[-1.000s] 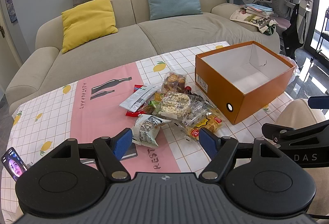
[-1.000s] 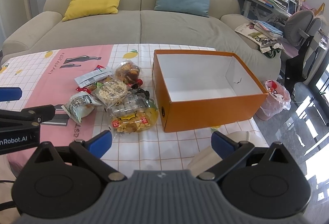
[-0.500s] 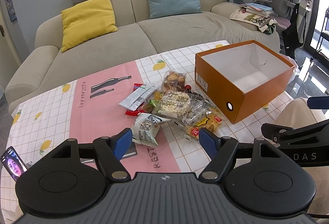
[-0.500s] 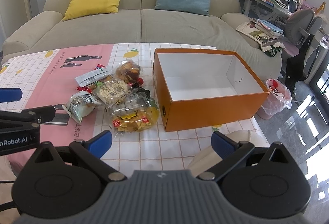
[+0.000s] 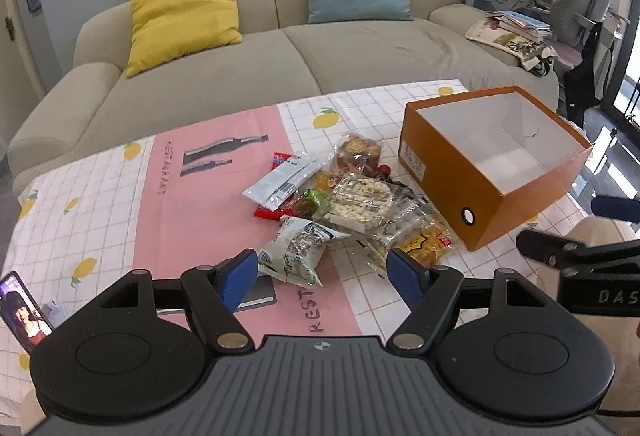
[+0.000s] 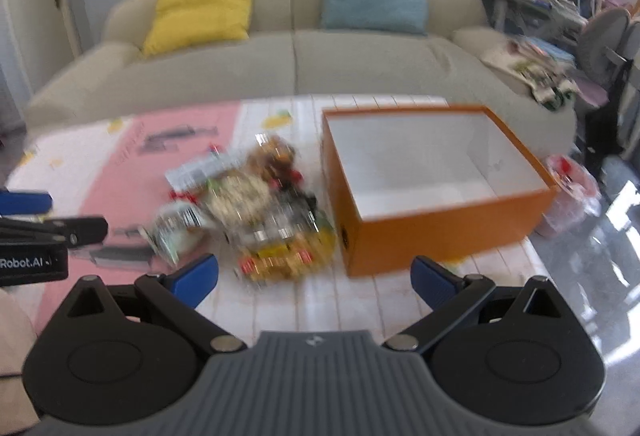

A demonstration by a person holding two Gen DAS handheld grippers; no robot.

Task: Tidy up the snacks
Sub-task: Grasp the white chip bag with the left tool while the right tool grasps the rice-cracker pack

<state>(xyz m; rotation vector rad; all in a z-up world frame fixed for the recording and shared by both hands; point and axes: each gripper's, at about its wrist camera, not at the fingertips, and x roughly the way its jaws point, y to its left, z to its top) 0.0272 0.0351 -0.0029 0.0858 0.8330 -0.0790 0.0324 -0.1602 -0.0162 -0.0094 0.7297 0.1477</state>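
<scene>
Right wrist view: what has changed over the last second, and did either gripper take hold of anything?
The right gripper is moving: its view has blurred and the orange box sits lower and closer. The left gripper has eased slightly forward. Both stay open and empty; the snack pile lies untouched and the box empty.

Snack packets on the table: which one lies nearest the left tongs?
The white-and-green crinkled packet, just ahead of the open left tongs; the others lie farther back.
</scene>
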